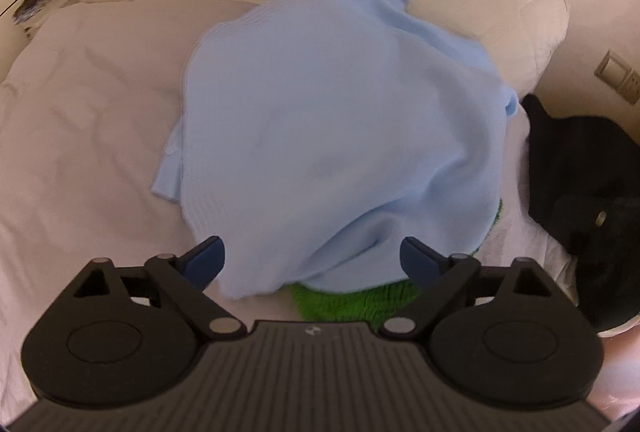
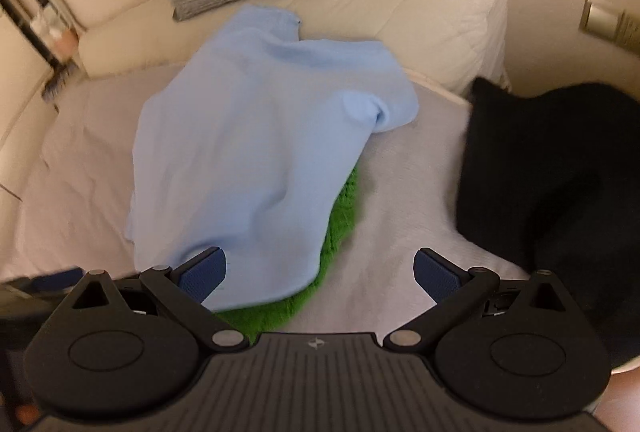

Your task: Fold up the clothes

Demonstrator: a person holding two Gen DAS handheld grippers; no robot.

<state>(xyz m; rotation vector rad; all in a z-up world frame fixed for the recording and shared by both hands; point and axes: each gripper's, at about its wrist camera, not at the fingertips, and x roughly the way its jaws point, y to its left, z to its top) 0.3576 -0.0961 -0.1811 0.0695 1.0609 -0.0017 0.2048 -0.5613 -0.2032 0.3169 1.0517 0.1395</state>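
The blue top (image 1: 328, 136) lies rumpled mid-bed (image 1: 80, 136), draped over a green cloth (image 1: 340, 302) near the front edge, probably dropped there to be spread flat before folding. Both claws are spread wide and grip nothing: the left claw (image 1: 312, 260) sits over the top's near hem, the right claw (image 2: 320, 272) over its right-hand edge. A black garment (image 2: 540, 172) waits at the bed's right edge.
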